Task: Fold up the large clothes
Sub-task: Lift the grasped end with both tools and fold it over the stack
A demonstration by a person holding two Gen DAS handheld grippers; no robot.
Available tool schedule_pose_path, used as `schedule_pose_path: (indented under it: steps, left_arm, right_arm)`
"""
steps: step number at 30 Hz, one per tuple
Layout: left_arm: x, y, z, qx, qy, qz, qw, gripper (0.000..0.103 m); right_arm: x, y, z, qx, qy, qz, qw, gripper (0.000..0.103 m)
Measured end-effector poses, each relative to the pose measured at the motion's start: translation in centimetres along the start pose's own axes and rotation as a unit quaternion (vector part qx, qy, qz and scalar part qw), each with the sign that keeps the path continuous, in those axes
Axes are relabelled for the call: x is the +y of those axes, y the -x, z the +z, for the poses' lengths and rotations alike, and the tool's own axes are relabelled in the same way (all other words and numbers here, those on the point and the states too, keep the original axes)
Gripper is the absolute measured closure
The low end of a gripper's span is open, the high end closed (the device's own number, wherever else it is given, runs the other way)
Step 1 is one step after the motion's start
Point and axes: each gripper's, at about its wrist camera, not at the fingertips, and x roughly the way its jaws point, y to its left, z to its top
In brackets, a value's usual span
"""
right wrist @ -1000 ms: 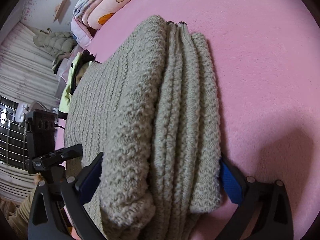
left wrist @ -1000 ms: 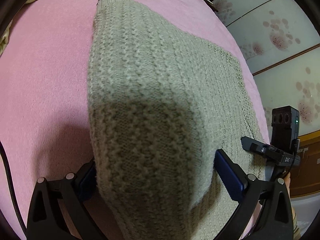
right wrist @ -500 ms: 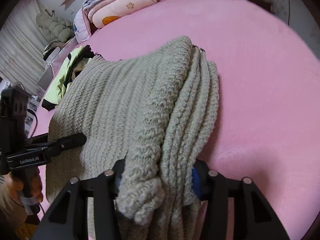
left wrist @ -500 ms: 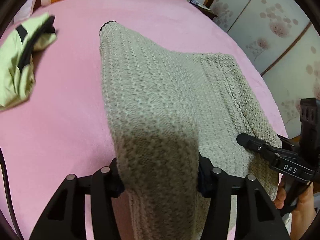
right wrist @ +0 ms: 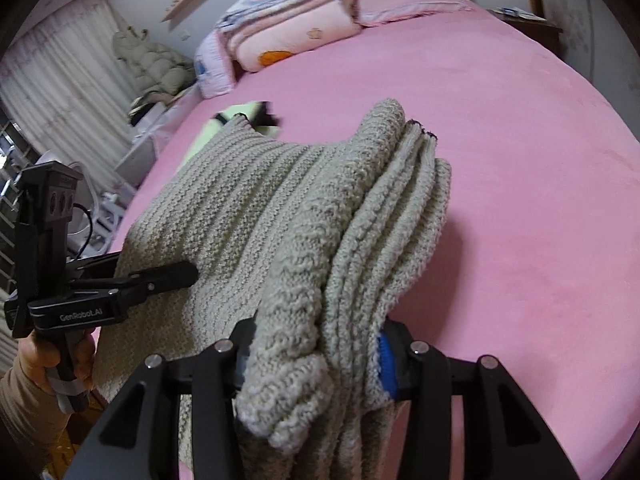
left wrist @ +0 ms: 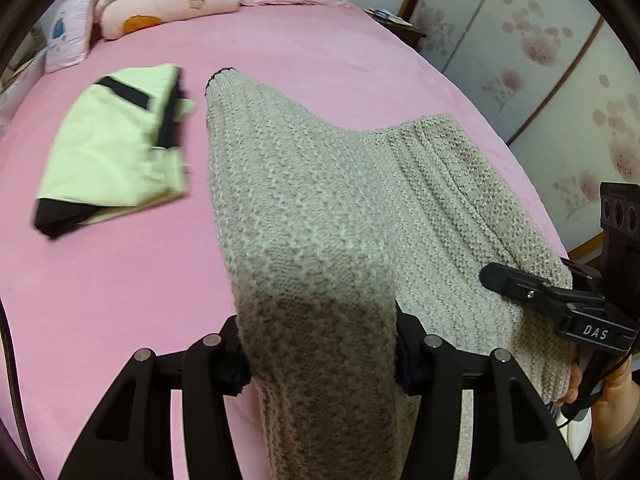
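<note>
My left gripper (left wrist: 320,354) has its fingers (left wrist: 412,348) pressed in tight on one near corner of the grey knitted sweater (left wrist: 320,208), the knit bunched between them and hanging down past the jaws. My right gripper (right wrist: 312,362) is clamped the same way on the other near corner, where several folded layers of the sweater (right wrist: 280,216) stack up thick between its blue-padded fingers (right wrist: 386,364). From both grips the sweater runs away toward 12 o'clock, its near edge raised and its far part lying on the pink bed (left wrist: 120,280). In the left view the right gripper (left wrist: 560,308) shows at 3 o'clock; in the right view the left gripper (right wrist: 132,284) shows at 9 o'clock with the holding hand (right wrist: 52,360) under it. A folded pale green garment with black trim (left wrist: 116,148) lies on the bed at 10 o'clock, just beside the sweater's far corner. Folded pink quilts (left wrist: 168,0) are stacked at the head of the bed near 11 o'clock.
</note>
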Motion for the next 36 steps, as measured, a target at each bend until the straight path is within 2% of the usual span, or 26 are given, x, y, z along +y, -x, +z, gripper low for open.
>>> schedule_pose_path:
  steps: [6,11,16,20,24,27,29,31,33,36]
  left_arm:
    - [9.3,7.5,3.5,-0.038,-0.001,0.023,0.9990,0.050]
    - [17.9,10.7,10.2,-0.073,-0.006,0.054,0.9959,0.050]
    - [25.4,9.2,17.1,-0.104,-0.011,0.068,0.9922,0.049]
    - [31.2,4.9,21.0,-0.101,0.008,0.062,0.9930,0.049]
    - [35.9,-1.4,22.3,-0.088,0.028,0.055,0.9941,0.048]
    - [37.5,-6.4,21.8,-0.066,0.047,0.045,0.9957,0.047]
    - [38.7,-9.4,21.3,-0.054,0.053,0.050,0.9959,0.039]
    - [39.6,-10.8,20.8,-0.073,0.055,0.049,0.9946,0.022]
    - [40.5,-11.3,20.0,-0.088,0.067,0.040,0.9931,0.012]
    - [41.7,-12.2,19.2,-0.104,0.079,0.019,0.9913,0.008]
  right_arm:
    - [9.6,-2.7,6.0,-0.021,0.045,0.041,0.998,0.059]
    - [16.6,-7.5,14.4,-0.048,0.061,0.066,0.995,0.059]
    - [20.2,-13.4,22.1,-0.080,0.060,0.069,0.993,0.059]
    - [21.0,-19.8,26.2,-0.087,0.053,0.063,0.993,0.058]
    - [19.4,-25.9,27.7,-0.077,0.044,0.054,0.995,0.058]
    - [17.2,-30.6,27.5,-0.057,0.030,0.044,0.997,0.058]
    - [15.6,-33.3,26.2,-0.037,0.010,0.031,0.999,0.058]
    - [14.7,-34.7,24.9,-0.037,0.006,0.013,0.999,0.057]
    - [13.8,-35.5,23.8,-0.043,0.008,0.008,0.999,0.055]
    - [12.7,-36.2,22.7,-0.051,0.008,0.021,0.998,0.048]
